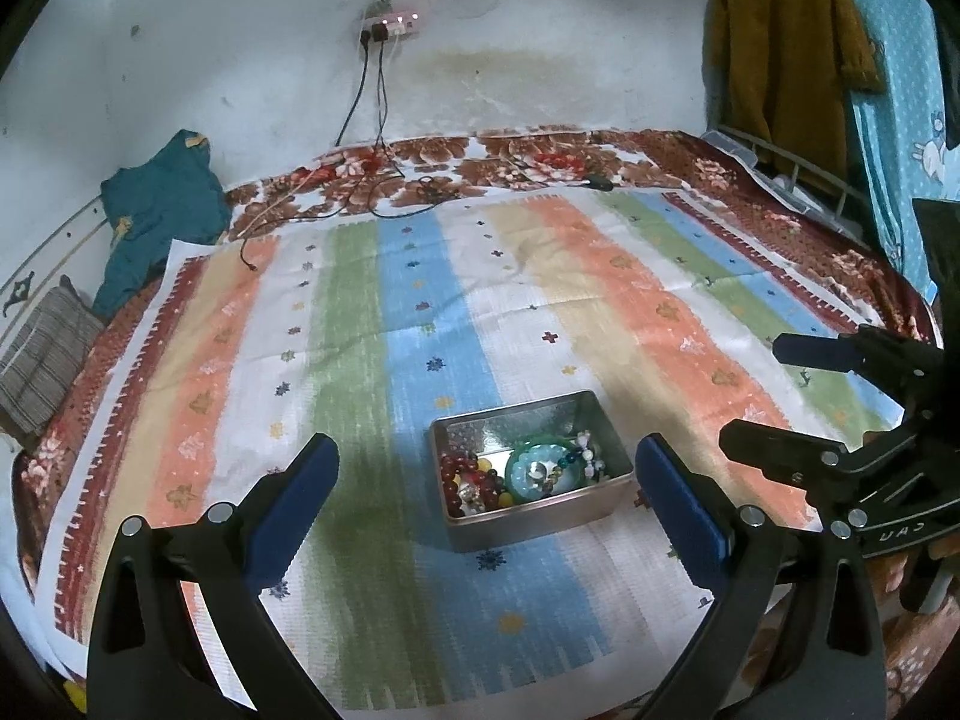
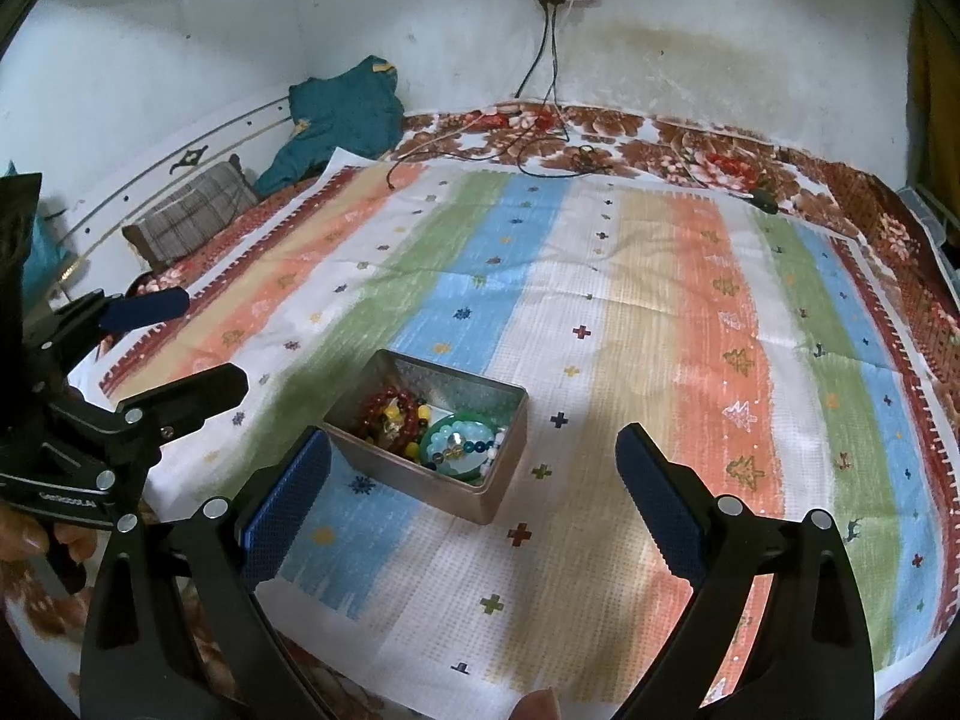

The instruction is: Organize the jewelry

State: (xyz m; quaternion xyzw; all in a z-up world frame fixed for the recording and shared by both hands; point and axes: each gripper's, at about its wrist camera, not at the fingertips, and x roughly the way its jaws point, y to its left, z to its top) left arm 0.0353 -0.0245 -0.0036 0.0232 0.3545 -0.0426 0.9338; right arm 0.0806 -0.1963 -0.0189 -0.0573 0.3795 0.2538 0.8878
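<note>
1. The left gripper [image 1: 486, 489] hangs released over the striped cloth [image 1: 540, 300] on the bed, grasping nothing. Coming down carelessly, its left finger could snag the cloth and drag a fold under the tin.
2. The metal tin [image 1: 540, 519] sits between both grippers on the soft bed, with no lid in view. A push on its rim would likely tip it, since the bedding gives.
3. Inside, the red bead bracelet [image 1: 456, 471] lies at the left, touching the yellow beads [image 1: 506, 499]; a pinch here may lift several strands tangled together.
4. The green ring with pale beads [image 1: 543, 468] fills the right side; it is smooth and could slip from the pads.
5. The right gripper [image 2: 474, 501] is likewise spread and empty. Both reaching in at once risks a collision over the tin.
</note>
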